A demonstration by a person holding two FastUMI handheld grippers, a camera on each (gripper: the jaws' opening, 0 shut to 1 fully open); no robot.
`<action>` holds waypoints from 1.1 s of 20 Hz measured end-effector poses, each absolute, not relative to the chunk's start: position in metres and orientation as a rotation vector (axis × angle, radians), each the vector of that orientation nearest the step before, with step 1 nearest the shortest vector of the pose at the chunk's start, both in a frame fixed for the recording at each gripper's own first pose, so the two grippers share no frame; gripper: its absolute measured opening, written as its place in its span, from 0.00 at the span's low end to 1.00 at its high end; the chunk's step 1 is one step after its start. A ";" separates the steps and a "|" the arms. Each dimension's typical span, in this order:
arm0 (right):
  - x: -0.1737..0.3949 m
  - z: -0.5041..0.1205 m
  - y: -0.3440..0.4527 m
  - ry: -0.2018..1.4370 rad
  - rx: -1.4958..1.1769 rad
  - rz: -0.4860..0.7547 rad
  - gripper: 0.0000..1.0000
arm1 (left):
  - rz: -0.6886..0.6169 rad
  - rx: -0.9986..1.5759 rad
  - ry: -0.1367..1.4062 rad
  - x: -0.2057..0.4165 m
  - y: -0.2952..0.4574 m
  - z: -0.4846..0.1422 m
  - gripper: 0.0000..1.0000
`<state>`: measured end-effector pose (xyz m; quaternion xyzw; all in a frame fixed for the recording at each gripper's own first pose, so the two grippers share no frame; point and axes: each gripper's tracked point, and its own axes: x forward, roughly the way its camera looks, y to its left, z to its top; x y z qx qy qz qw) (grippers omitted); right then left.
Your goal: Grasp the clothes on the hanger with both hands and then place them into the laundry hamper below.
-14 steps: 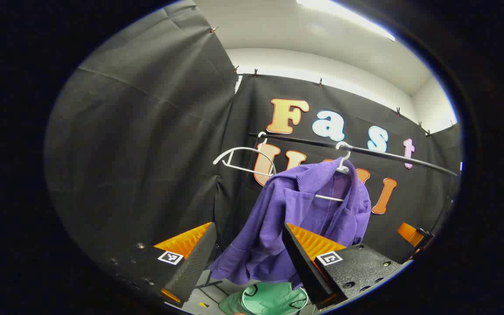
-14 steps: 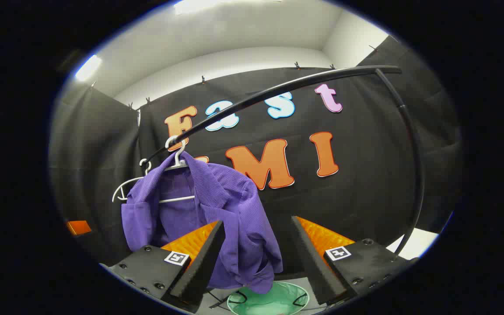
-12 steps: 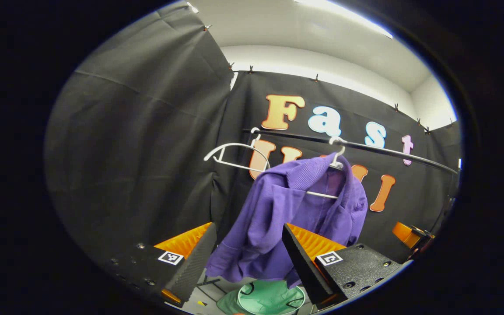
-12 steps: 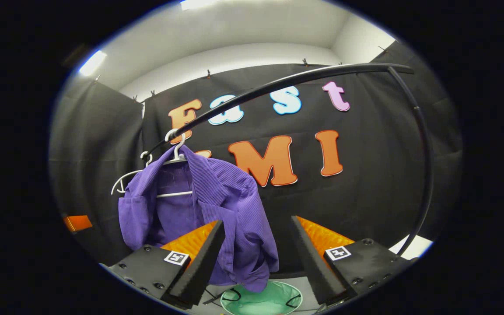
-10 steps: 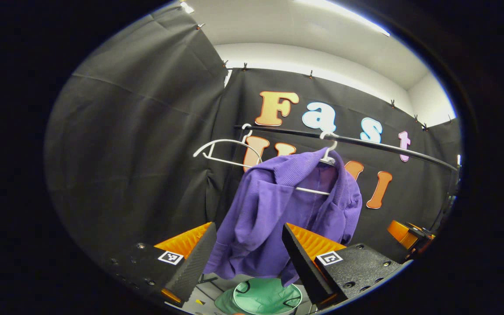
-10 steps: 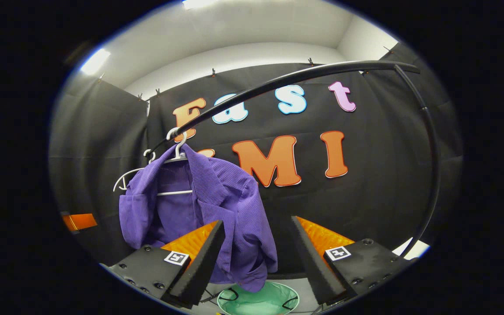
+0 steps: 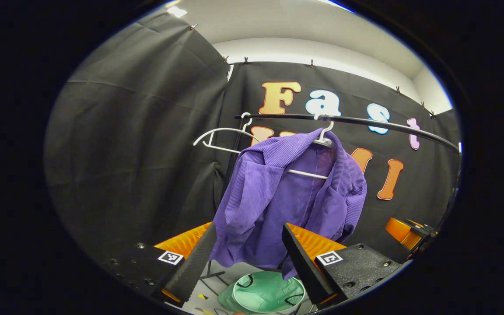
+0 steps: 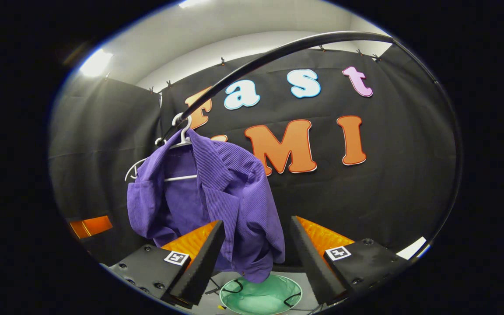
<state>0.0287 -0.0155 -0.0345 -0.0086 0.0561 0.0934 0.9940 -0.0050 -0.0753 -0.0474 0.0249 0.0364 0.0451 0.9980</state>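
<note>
A purple ribbed shirt hangs on a white hanger from a black rail. Beneath it on the floor stands a round green laundry hamper. My left gripper is open, short of the shirt's lower left part. My right gripper is open too, in front of the shirt's lower right hem. Neither gripper touches the cloth. In the left gripper view the right gripper's orange finger shows at the far right; the left gripper's orange finger shows at the left of the right gripper view.
An empty white hanger hangs on the rail left of the shirt. The rail bends down into an upright post at the right. The rack's black feet rest on the grey floor beside the hamper.
Both grippers have come closer to the shirt, which now looks larger and sits more between their fingers. Both stayed open.
</note>
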 end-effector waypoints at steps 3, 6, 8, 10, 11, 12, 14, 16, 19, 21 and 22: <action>0.032 -0.042 -0.006 0.124 -0.017 0.208 1.00 | 0.089 0.052 0.082 0.002 -0.074 -0.049 0.92; 0.039 -0.050 0.007 0.140 -0.018 0.213 0.98 | 0.078 0.065 0.095 0.013 -0.072 -0.049 0.92; 0.048 -0.056 0.022 0.148 -0.021 0.216 0.89 | 0.059 0.070 0.092 0.022 -0.068 -0.045 0.95; 0.056 -0.061 0.035 0.147 -0.029 0.210 0.89 | 0.034 0.077 0.097 0.034 -0.066 -0.044 0.92; 0.059 -0.062 0.042 0.146 -0.037 0.208 0.89 | 0.021 0.086 0.094 0.039 -0.066 -0.042 0.95; 0.062 -0.064 0.048 0.145 -0.045 0.206 0.89 | 0.007 0.092 0.092 0.044 -0.065 -0.042 0.95; 0.071 -0.069 0.061 0.145 -0.060 0.200 0.89 | -0.028 0.089 0.099 0.052 -0.066 -0.043 0.95; 0.083 -0.072 0.073 0.140 -0.073 0.186 0.89 | -0.056 0.078 0.109 0.057 -0.064 -0.046 0.96; 0.099 -0.082 0.086 0.139 -0.093 0.166 0.89 | -0.095 0.080 0.122 0.065 -0.058 -0.049 0.95; 0.111 -0.090 0.090 0.144 -0.101 0.144 0.98 | -0.114 0.070 0.132 0.069 -0.052 -0.052 0.95; 0.117 -0.093 0.090 0.148 -0.104 0.127 0.98 | -0.121 0.065 0.137 0.071 -0.047 -0.053 0.95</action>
